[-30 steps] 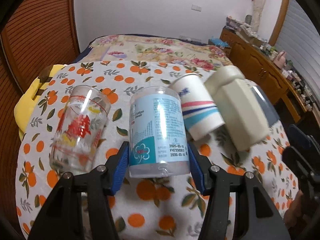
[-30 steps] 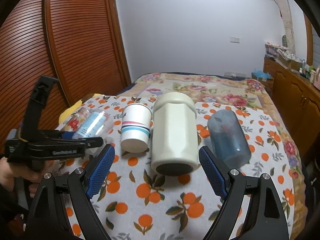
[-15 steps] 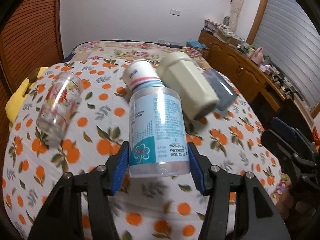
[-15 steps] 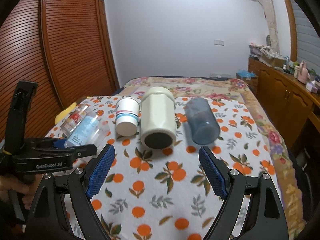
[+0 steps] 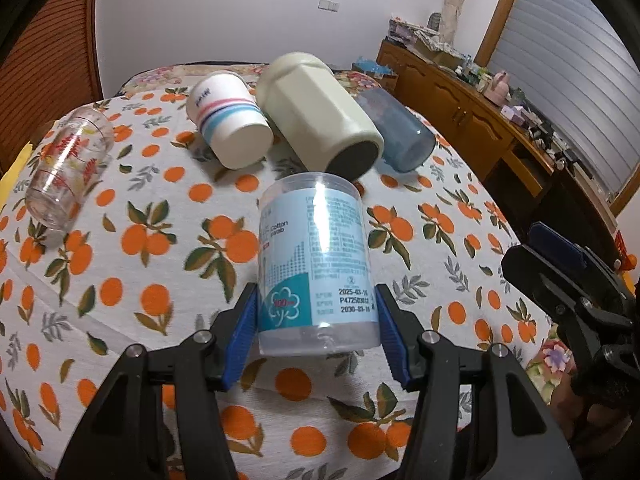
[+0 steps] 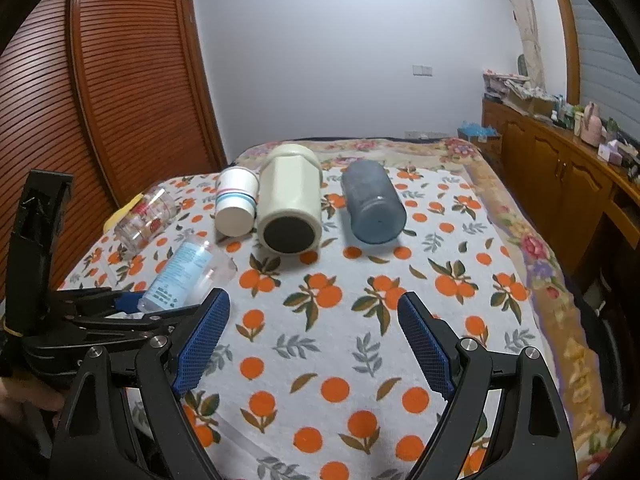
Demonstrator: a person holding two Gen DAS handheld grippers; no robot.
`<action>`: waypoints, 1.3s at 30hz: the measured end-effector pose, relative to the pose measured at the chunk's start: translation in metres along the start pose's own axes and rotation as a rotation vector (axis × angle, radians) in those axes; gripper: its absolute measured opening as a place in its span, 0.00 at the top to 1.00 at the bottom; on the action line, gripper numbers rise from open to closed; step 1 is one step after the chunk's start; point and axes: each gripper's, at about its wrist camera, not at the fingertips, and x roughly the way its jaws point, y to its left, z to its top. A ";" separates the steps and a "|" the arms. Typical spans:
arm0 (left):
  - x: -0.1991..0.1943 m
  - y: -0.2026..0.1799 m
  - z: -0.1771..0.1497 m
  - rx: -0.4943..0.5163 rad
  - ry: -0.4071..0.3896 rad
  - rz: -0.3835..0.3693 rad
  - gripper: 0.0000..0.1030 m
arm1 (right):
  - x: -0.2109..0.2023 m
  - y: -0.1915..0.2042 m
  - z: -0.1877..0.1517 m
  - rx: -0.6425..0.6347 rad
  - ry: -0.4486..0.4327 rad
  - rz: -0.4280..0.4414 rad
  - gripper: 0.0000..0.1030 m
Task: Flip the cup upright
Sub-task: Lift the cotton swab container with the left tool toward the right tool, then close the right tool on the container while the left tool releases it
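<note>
My left gripper (image 5: 316,336) is shut on a clear plastic cup with a blue cotton-swab label (image 5: 316,264), held tilted above the orange-print tablecloth (image 5: 152,288); the cup also shows in the right wrist view (image 6: 188,268). My right gripper (image 6: 312,344) is open and empty over the cloth's near middle. Four other cups lie on their sides in a row at the back: a printed glass (image 6: 146,218), a striped paper cup (image 6: 236,206), a cream tumbler (image 6: 290,204) and a blue-grey cup (image 6: 372,204).
A bed with a floral cover (image 6: 400,148) lies behind the table. A wooden slatted door (image 6: 120,92) stands at the left. A wooden cabinet (image 6: 560,184) with clutter runs along the right. The right gripper shows at the right edge of the left wrist view (image 5: 580,300).
My left gripper has lifted the labelled cup out of the row and drawn it back toward the near side. My right gripper has pulled back and risen, still open.
</note>
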 end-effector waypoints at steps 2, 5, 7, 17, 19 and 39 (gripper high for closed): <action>0.003 -0.002 -0.001 0.005 0.006 0.002 0.46 | 0.002 -0.001 -0.002 0.002 0.009 0.001 0.15; 0.005 -0.004 0.000 0.011 0.008 0.005 0.45 | 0.003 -0.003 -0.004 0.005 0.019 0.002 0.15; 0.006 -0.004 0.001 0.011 0.012 0.008 0.45 | 0.004 -0.003 -0.005 0.007 0.024 0.002 0.15; -0.001 -0.001 0.003 0.015 -0.002 -0.001 0.38 | 0.007 0.001 -0.002 -0.003 0.038 0.000 0.15; -0.007 0.000 0.003 0.024 -0.017 0.003 0.37 | 0.008 0.003 -0.001 -0.008 0.038 -0.001 0.15; -0.066 0.067 -0.005 0.014 -0.182 0.155 0.29 | 0.046 0.051 0.013 0.010 0.175 0.122 0.26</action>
